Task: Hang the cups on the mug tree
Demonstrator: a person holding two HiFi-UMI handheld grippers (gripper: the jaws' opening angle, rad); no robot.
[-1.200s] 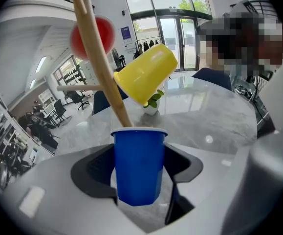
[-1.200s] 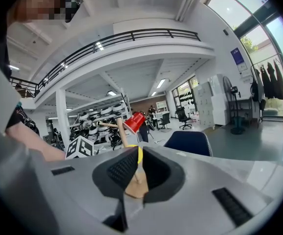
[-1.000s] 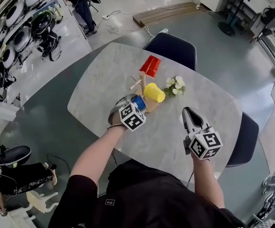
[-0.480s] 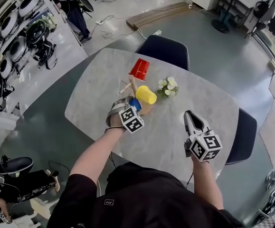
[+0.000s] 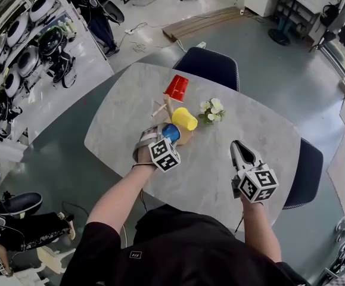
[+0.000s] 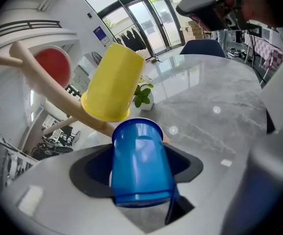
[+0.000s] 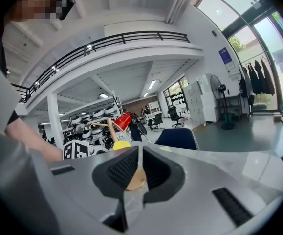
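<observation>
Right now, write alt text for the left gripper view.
The left hand-held gripper holds a blue cup close to a wooden mug tree, just below a yellow cup hanging on a peg. A red cup hangs beyond; a marble table stretches behind.

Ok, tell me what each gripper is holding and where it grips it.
The left gripper holds the blue cup, jaws pressed on opposite sides of its wall. The right gripper holds nothing; its jaws are shut together.

a marble table (image 5: 124, 109) with dark blue chairs (image 5: 211, 64) stands on grey floor (image 5: 279, 64) near tall windows (image 6: 153, 21).
</observation>
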